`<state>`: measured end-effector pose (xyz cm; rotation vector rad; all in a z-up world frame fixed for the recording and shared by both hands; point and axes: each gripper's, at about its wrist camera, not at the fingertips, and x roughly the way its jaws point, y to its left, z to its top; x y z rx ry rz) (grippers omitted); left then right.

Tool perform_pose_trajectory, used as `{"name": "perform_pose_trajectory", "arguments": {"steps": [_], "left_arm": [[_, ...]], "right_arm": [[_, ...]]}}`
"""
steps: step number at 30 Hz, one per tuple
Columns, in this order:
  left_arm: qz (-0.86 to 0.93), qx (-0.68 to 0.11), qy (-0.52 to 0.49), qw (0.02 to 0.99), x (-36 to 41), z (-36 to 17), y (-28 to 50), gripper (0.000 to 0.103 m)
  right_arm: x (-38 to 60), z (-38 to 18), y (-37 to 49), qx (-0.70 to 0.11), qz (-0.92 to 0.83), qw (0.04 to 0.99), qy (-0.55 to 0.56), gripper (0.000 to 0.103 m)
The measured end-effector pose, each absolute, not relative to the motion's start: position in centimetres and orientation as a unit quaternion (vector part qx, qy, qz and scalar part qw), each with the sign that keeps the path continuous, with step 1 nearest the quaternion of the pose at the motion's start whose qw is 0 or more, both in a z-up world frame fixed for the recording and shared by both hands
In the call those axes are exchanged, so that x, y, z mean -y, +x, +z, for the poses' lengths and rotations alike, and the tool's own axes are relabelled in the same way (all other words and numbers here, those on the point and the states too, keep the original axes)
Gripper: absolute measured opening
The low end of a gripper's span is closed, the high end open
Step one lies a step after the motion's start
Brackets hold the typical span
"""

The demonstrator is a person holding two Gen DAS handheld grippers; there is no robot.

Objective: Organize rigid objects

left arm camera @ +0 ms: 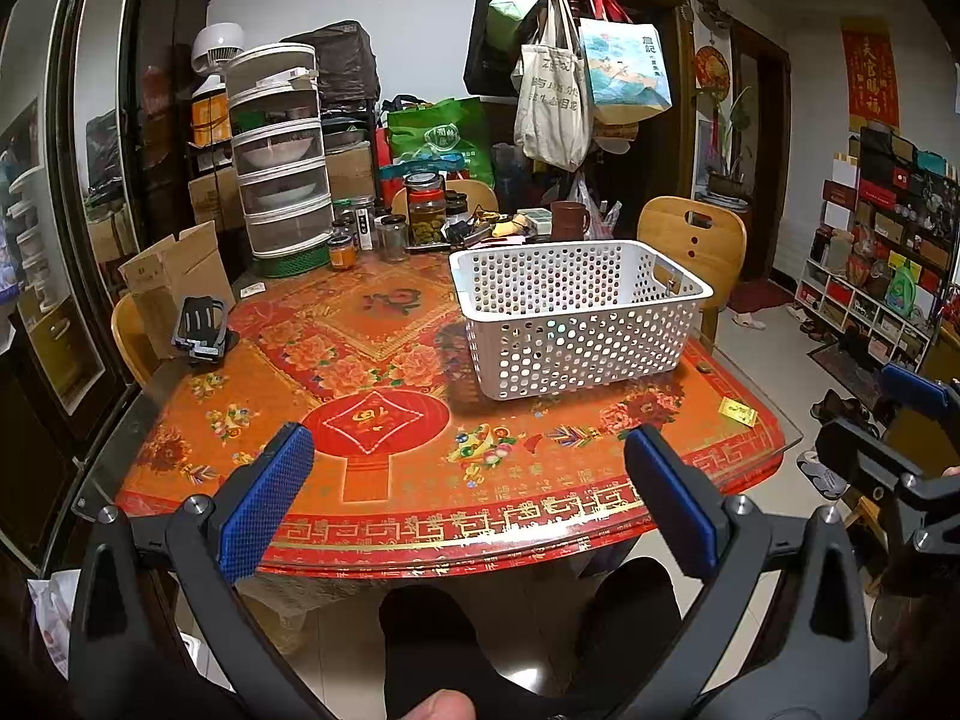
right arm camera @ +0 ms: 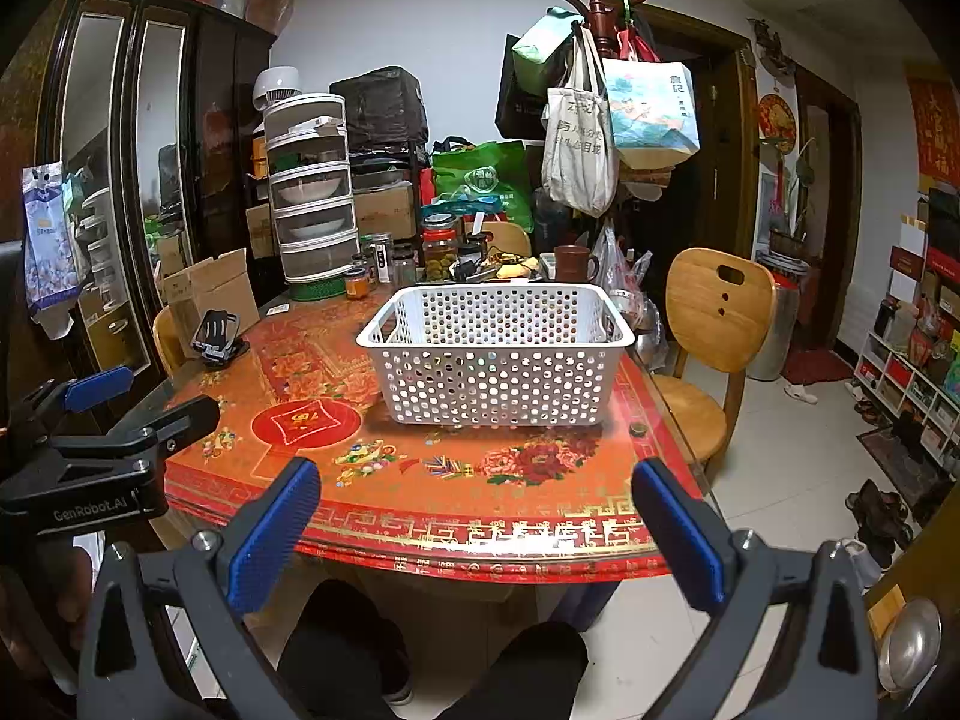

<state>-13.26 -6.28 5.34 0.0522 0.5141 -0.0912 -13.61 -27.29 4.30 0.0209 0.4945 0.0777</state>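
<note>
Right wrist view: "GenRobot.AI" lettering on left hand-held gripper (right arm camera: 144, 402), jaws apart.

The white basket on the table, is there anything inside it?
It looks empty. The white basket stands upright on the table, and through its holes and open top nothing shows inside, though its floor is partly hidden.

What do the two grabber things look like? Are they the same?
Yes, they match. The left gripper and right gripper each have a dark grey plastic frame with silver bolts and two fingers faced with blue dotted rubber pads. Seen from the right wrist camera, the side of the left gripper's body bears the grey lettering "GenRobot.AI". No cables show.
</note>
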Motion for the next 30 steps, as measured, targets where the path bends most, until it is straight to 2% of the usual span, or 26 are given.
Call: {"name": "perform_pose_trajectory", "arguments": {"steps": [30], "left_arm": [[-0.053,-0.255,0.027,0.965,6.56,5.21,-13.67,0.102]], "right_arm": [[27.20,4.12,-13.69,-0.246,0.040,0.968,0.004,0.103]]}}
